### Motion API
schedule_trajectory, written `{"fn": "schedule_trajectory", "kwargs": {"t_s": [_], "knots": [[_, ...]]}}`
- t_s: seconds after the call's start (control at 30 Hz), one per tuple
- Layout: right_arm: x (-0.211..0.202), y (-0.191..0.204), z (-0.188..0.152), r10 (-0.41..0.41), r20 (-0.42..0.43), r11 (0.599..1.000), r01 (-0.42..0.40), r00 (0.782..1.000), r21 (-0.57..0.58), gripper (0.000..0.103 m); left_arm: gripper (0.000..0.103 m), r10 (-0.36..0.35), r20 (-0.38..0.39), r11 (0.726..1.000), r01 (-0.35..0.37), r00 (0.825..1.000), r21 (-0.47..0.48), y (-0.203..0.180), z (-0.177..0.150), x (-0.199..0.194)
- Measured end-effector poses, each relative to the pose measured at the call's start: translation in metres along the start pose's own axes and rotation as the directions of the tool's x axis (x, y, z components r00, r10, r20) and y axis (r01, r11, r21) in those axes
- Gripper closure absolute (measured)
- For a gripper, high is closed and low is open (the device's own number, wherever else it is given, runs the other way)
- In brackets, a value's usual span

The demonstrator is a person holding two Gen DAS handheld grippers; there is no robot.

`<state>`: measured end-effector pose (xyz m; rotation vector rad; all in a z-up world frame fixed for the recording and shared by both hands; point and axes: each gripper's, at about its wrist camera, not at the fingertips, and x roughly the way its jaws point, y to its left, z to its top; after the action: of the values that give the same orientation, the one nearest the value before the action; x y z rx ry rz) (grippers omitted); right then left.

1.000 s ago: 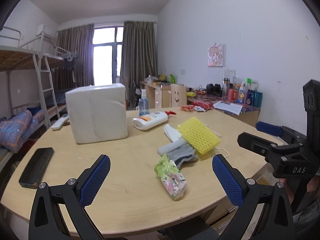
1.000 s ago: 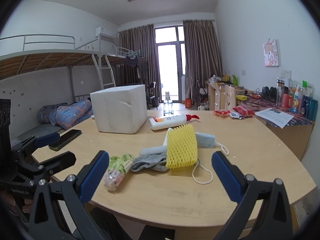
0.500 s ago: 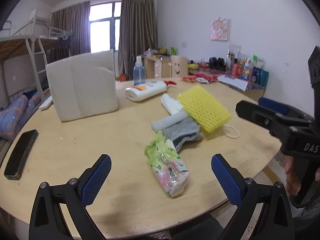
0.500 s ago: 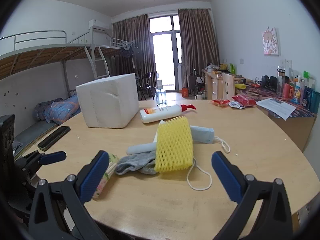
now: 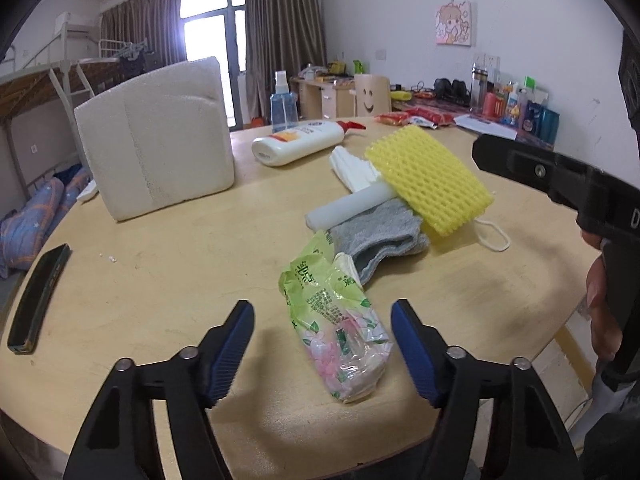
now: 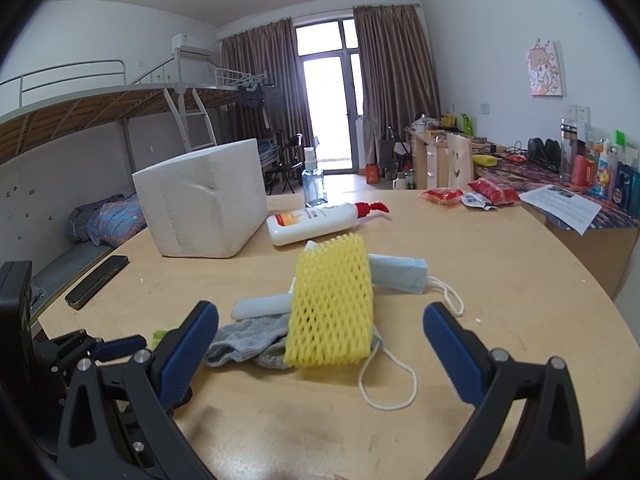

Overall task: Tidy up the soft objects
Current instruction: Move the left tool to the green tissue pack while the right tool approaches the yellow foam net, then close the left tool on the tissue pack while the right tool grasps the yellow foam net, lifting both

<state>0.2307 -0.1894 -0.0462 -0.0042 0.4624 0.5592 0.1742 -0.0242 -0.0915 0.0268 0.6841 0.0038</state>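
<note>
Table edge: the round wooden table [image 5: 168, 280] curved close under both grippers, its near rim just below the tissue pack.
Open room: bare wood lay between the white foam box [image 5: 156, 140] and the soft pile, and more to the right of the yellow foam net [image 6: 332, 304].
Left gripper [image 5: 322, 344]: jaws closing, the green tissue pack [image 5: 336, 320] lay between them, pads not yet pressing it.
Right gripper [image 6: 320, 340]: spread wide, the foam net's near end between its fingers, untouched.
Soft pile: grey sock [image 5: 380, 236], white foam tube [image 5: 348, 208], and face mask [image 6: 400, 272] sat partly under the net.
Containers: the foam box stood beside a lotion bottle [image 5: 300, 144]; I couldn't tell its contents.
Left edge: a black phone [image 5: 38, 300].
</note>
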Motion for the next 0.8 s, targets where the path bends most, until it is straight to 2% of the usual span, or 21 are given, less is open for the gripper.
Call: {"fn": "schedule_trajectory", "kwargs": {"t_s": [0.1,0.27,0.3,0.37,0.5,0.67,0.8], "knots": [[0.009,-0.001,0.001,-0.001,-0.027,1.000,0.001,1.000,0.001,0.000,0.045,0.014,-0.019,1.000,-0.014,1.000,0.007,-0.001,-0.001,0.005],[0.021,-0.003,0.003,0.000,-0.060,1.000,0.000,0.998,0.009,0.000,0.046,-0.006,-0.036,1.000,0.006,0.999,0.010,-0.001,-0.003,0.010],[0.022,-0.002,0.004,-0.001,-0.059,1.000,0.001,0.998,0.007,0.000,0.048,-0.004,-0.033,1.000,0.005,0.999,0.015,-0.002,-0.003,0.010],[0.024,-0.003,0.005,-0.005,-0.063,1.000,0.006,0.998,0.006,0.000,0.059,-0.006,-0.027,1.000,0.006,1.000,0.015,-0.002,-0.003,0.010],[0.030,-0.005,0.007,0.017,-0.080,1.000,-0.015,0.997,0.024,0.000,0.067,-0.026,-0.020,0.999,0.026,0.999,0.025,-0.002,-0.003,0.010],[0.039,-0.003,0.009,0.026,-0.104,0.999,-0.023,0.994,0.032,0.000,0.071,-0.035,-0.020,0.999,0.036,0.999,0.030,0.000,-0.004,0.011],[0.045,-0.002,0.009,0.029,-0.132,0.999,-0.026,0.991,0.026,0.012,0.072,-0.041,-0.013,0.999,0.041,0.999,0.029,0.001,-0.005,0.010]]}}
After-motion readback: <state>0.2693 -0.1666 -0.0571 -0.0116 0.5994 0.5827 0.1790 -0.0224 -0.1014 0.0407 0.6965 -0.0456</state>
